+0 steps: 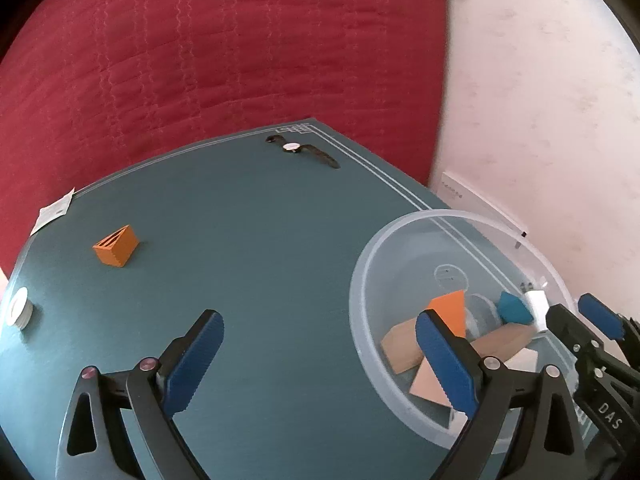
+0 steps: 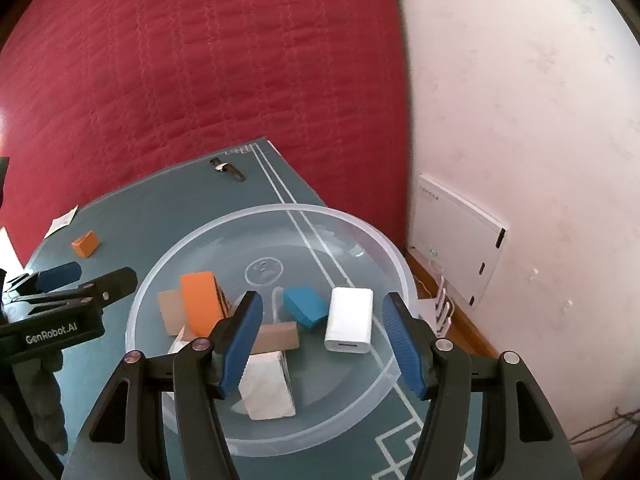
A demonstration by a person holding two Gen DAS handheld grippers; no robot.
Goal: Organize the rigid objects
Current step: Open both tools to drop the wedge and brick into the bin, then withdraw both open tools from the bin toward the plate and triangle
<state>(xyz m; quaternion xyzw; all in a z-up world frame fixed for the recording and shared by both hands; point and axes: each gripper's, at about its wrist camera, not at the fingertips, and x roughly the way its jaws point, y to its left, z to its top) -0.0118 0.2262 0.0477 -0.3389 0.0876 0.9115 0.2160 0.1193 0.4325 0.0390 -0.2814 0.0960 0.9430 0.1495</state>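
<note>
A clear plastic bowl (image 2: 280,210) stands on the teal mat (image 1: 260,272). It holds an orange block (image 2: 200,304), a blue block (image 2: 304,306), a white charger (image 2: 349,320), wooden blocks (image 2: 280,338) and a white block (image 2: 268,388). My right gripper (image 2: 322,344) hovers open over the bowl; the charger lies below it, clear of both pads. Left of the bowl (image 1: 448,213), my left gripper (image 1: 320,360) stands wide open over bare mat with nothing between its fingers. A loose orange block (image 1: 116,246) lies at the mat's left. A wristwatch (image 1: 302,150) lies at the far edge.
A white round object (image 1: 18,306) sits at the mat's left edge, and a paper tag (image 1: 54,210) beyond it. A red quilted cover (image 1: 240,60) lies behind the mat. A white flat box (image 2: 460,240) leans on the white wall to the right.
</note>
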